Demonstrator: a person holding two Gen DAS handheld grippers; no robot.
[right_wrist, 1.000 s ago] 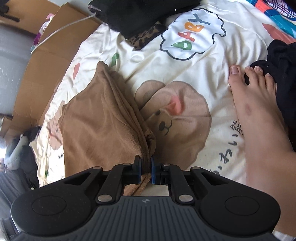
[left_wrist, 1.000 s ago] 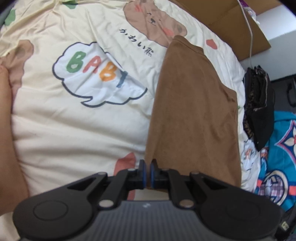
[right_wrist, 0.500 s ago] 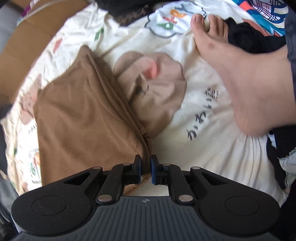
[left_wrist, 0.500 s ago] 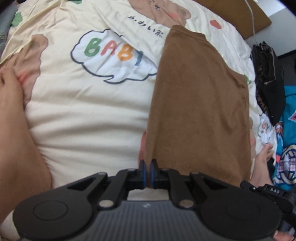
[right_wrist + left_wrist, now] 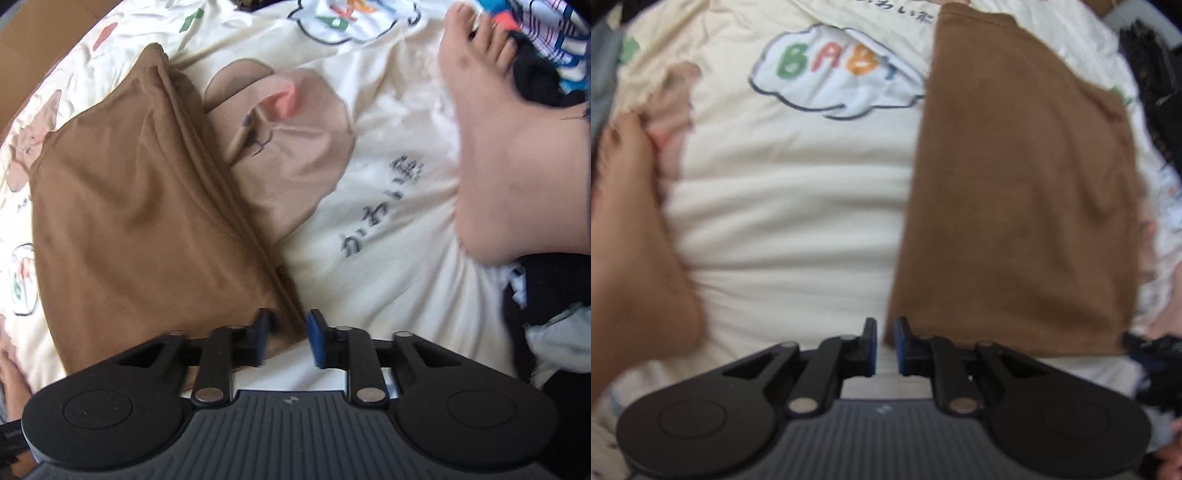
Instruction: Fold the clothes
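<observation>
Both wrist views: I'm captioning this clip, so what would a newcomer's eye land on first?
The brown garment, folded into a long panel, lies on the cream cartoon bedsheet. Its layered edge runs to the right gripper, whose fingers stand open around it. A bare foot presses the sheet at right.

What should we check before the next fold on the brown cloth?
1. Left gripper let go: ok, fingers apart, nothing between.
2. Right gripper let go: cannot tell, fingers apart but the cloth's corner lies between them.
3. Brown cloth flat: ok, a neat rectangle on the sheet.
4. Its edges lined up: ok, layers stacked along the fold.
5. Foot clear of the cloth: ok, apart.
</observation>
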